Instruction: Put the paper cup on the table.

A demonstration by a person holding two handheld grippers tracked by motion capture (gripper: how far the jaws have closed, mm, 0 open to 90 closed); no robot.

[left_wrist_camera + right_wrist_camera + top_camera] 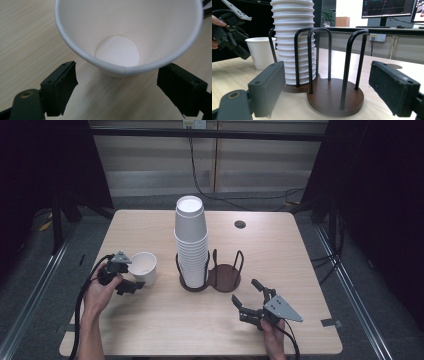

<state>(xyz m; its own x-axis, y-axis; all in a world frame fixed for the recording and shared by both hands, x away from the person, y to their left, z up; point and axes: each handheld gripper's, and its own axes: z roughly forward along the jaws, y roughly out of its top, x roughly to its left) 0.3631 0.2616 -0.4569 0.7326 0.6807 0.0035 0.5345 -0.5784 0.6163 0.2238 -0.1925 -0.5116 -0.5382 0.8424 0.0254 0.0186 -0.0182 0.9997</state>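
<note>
A: Entry, single white paper cup (pixel 143 266). It stands upright, mouth up, on the left part of the pale wooden table (pixel 165 330), just left of the cup rack. In the left gripper view the cup (pixel 125 37) is seen from above, empty, its round bottom visible.

B: Left gripper (pixel 126 273)?

A: Held in the person's left hand (pixel 100 292), just left of the cup. In the left gripper view its two black jaws stand wide apart on the near side of the cup, neither pad touching the wall. Nothing is pinched.

B: Noted: jaws spread, cup free. Surroundings?

A: Just right of the cup, at the table's middle, is a dark brown wooden two-bay holder with black wire hoops (pixel 220 276). Its left bay carries a tall stack of nested white paper cups (pixel 190 242), upright; the right bay has only bare wood showing. The right gripper view shows the same stack (pixel 293 42) behind the hoops.

B: Right gripper (pixel 248 296)?

A: Near right of the table, in the person's right hand (pixel 272 337), well apart from the holder, pointed toward it. Jaws spread, nothing between them. A small dark round hole (pixel 240 224) sits in the far right of the tabletop.
</note>
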